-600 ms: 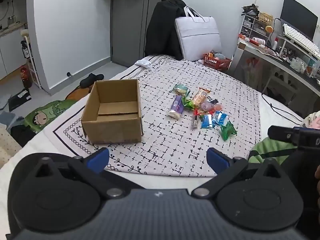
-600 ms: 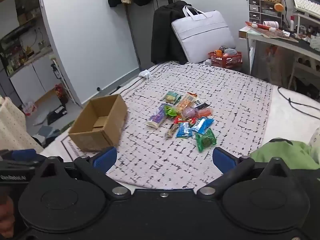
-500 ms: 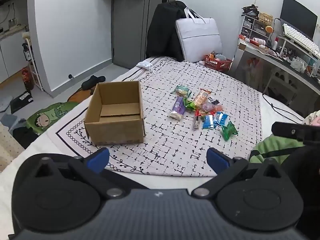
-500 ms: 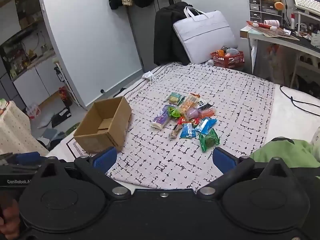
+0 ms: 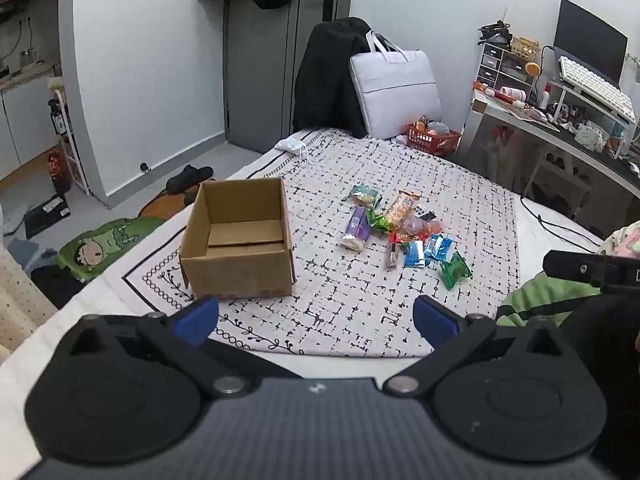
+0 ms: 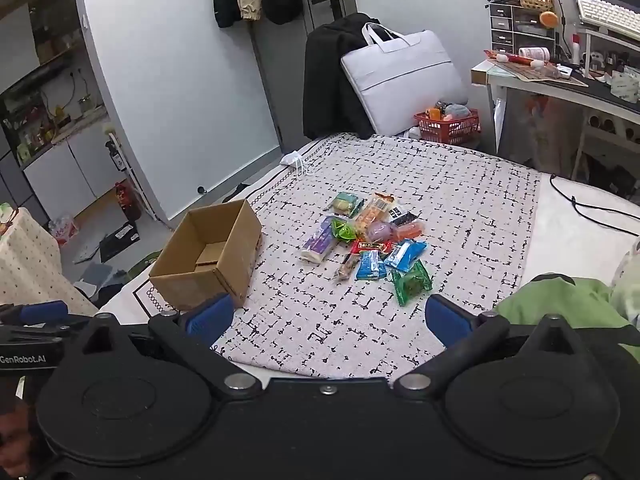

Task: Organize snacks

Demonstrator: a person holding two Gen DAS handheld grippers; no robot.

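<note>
Bedroom, bed (image 5: 540,236) with patterned cloth (image 5: 360,300). Snack pile (image 5: 400,232) sits right of the empty cardboard box (image 5: 240,248), apart from it. Left tongs (image 5: 316,316) and right tongs (image 6: 326,318) both spread wide, holding nothing, well short of the pile. Packets look light, crinkly, slippery; pinch each at a sealed edge.

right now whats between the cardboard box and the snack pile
Nothing: only bare patterned cloth separates the cardboard box from the snack pile. Both wrist views show this stretch.
</note>
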